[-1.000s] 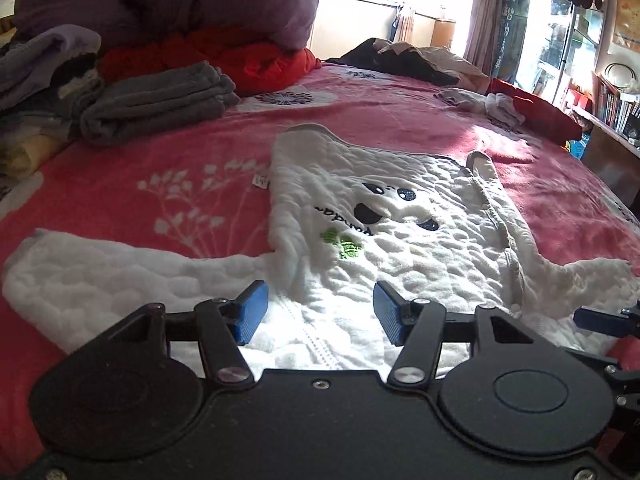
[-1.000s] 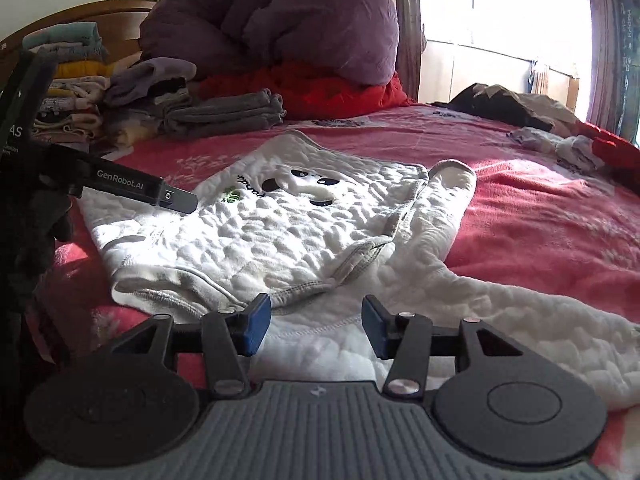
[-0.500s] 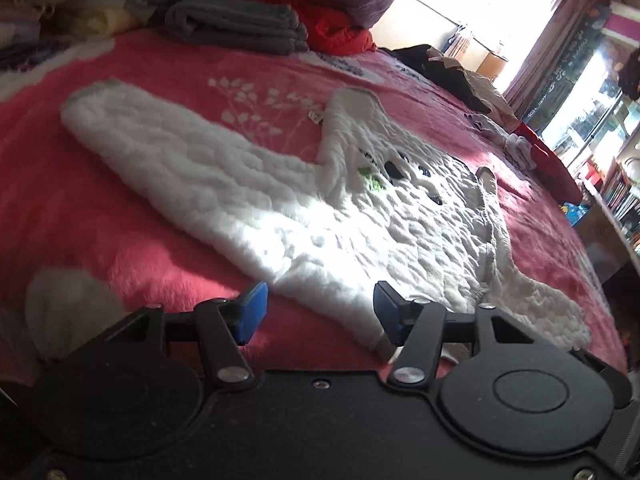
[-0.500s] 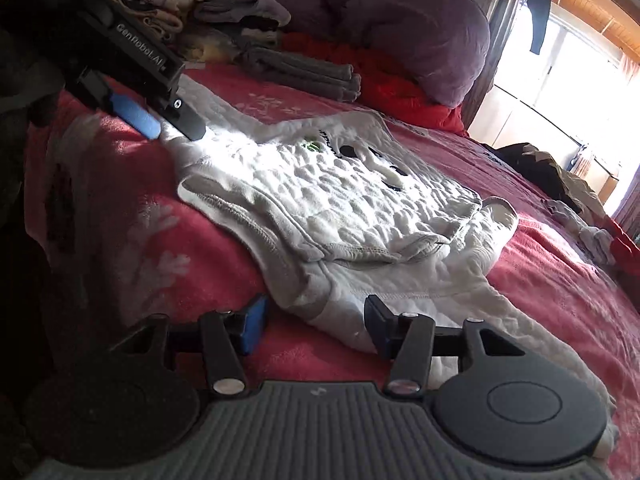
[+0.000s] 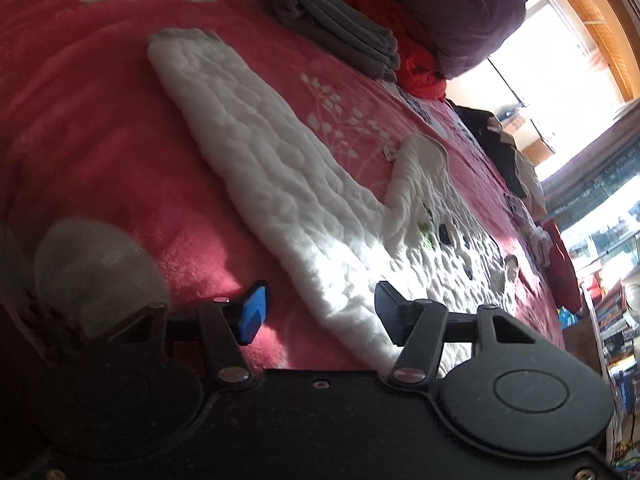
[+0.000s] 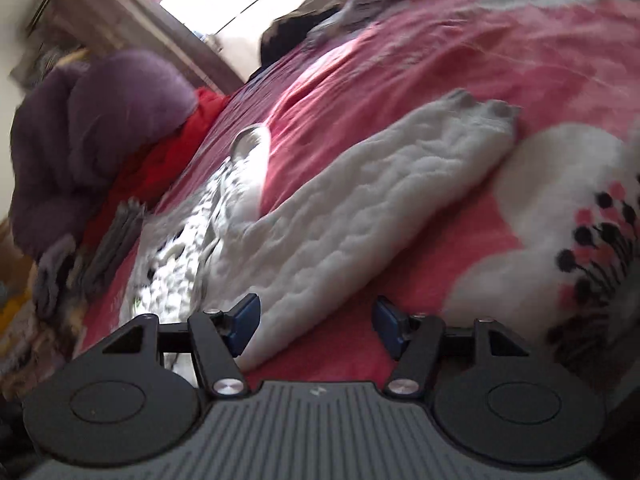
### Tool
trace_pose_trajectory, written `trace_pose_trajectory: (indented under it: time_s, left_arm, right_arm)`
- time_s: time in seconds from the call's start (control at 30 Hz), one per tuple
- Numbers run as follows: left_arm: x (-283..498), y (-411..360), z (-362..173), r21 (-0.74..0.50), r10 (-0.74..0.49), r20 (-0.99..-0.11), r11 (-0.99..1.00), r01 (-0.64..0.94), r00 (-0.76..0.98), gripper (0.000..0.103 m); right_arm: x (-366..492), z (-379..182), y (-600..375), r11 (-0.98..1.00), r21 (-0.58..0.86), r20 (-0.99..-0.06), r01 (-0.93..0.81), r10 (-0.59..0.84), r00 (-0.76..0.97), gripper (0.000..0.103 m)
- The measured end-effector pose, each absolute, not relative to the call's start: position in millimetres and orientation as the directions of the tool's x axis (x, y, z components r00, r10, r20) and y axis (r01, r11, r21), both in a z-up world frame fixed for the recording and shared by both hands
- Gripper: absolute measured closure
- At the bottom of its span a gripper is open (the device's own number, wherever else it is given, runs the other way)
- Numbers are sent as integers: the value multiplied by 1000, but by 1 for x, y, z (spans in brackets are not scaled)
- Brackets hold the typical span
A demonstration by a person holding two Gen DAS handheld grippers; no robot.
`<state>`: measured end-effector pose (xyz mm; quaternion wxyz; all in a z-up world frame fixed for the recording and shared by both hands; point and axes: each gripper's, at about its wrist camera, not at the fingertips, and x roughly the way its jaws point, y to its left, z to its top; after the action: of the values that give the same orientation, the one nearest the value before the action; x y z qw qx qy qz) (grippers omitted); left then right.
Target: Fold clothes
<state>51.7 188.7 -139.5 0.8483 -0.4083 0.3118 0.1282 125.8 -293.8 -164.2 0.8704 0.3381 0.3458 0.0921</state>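
Left tongs [image 5: 316,308]: jaws apart, nothing between the pads; one blue pad hangs over bare blanket, the other over the near end of a sleeve.
Right tongs [image 6: 316,322]: jaws have just been opening, and they stand apart now with nothing pinched; the near end of the other sleeve lies under the gap, close to the left pad.
Top [image 5: 452,264]: a white quilted top, spread flat on the blanket, both sleeves stretched out to the sides.
Left sleeve [image 5: 256,152]: starts just ahead of the left tongs and runs away up and to the left, long axis slanting, grey cuff at the far end.
Right sleeve [image 6: 360,216]: starts right at the right tongs and runs away up and to the right, cuff far off.
The relation that counts: each sleeve lies lengthwise away from its own tongs, so each hand looks nearer to its own side's sleeve root than to the cuff. My guess is a pinch on the sleeve edge comes next, then a fold inward.
Surface: red-pink fleecy blanket [image 5: 100,128] with white flower prints, soft, likely to drag with the cloth.
Room: grey folded pile [image 5: 340,32] and purple duvet [image 5: 448,4] beyond the left sleeve; bright window [image 5: 560,56] far right; right view blurred.
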Motion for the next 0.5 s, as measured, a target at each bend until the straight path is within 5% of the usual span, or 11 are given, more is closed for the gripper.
trace_pose_trajectory:
  time_s: [0.23, 0.5]
  left_arm:
    - [46, 211, -141, -614, 54, -638, 567, -550, 768, 45]
    - [38, 169, -107, -433, 197, -574, 751, -498, 795, 46]
  right_arm:
    - [130, -186, -337, 605, 769, -472, 206, 320, 822, 45]
    - [134, -191, -320, 580, 803, -419, 135, 389, 821, 36]
